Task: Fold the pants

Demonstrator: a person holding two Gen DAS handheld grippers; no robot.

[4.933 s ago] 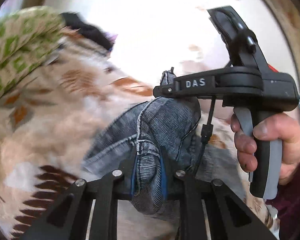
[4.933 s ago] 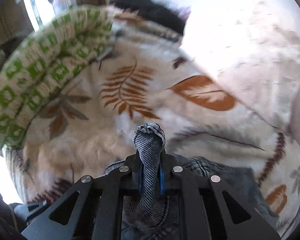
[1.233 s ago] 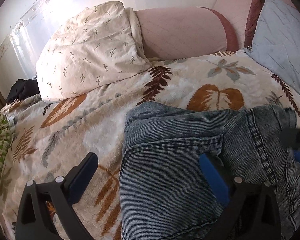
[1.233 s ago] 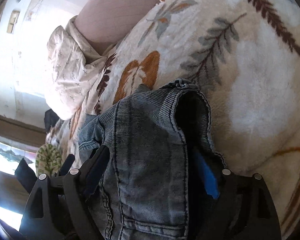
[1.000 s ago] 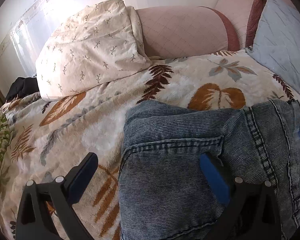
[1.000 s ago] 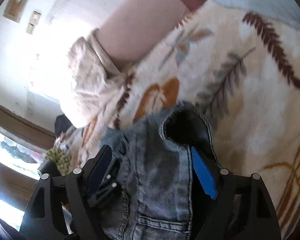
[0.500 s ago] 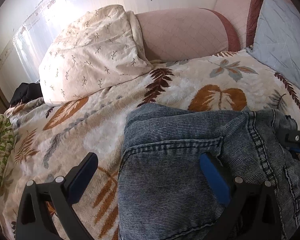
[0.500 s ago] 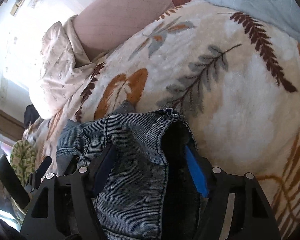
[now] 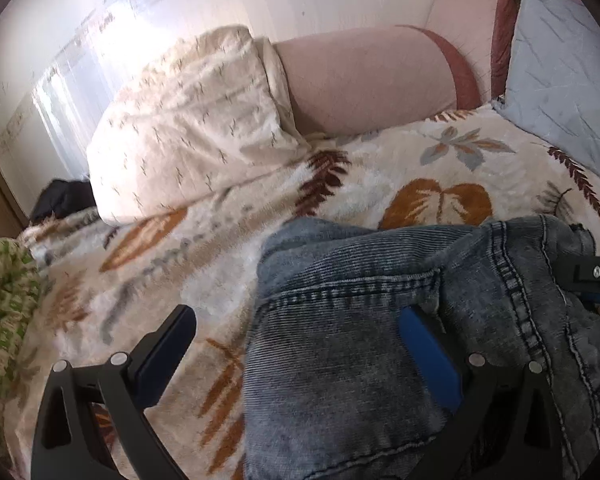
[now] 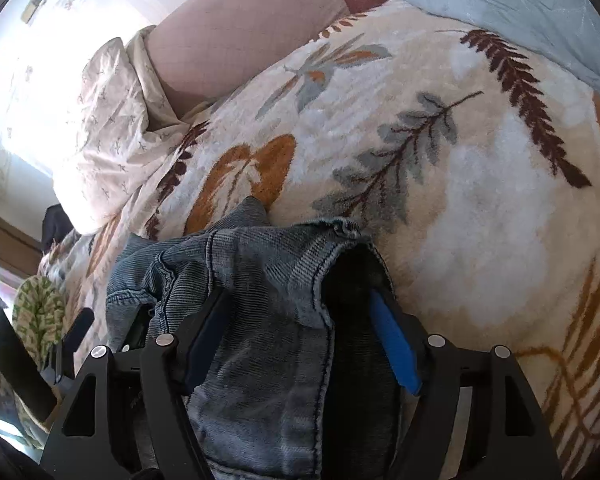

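The jeans [image 9: 360, 360] run off the bottom edge of my left view and bury my right fingers' [image 10: 396, 344] tips; the dark heap [image 9: 62, 200] by the pillow [image 9: 188, 128] is unreadable.

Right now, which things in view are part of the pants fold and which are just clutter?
Job:
- jeans, folded on the leaf-print blanket
- left gripper, jaws open
- right gripper, jaws open around the denim

Lying about:
- cream pillow
- pink bolster
- blue cushion
- green patterned cloth
- dark garment
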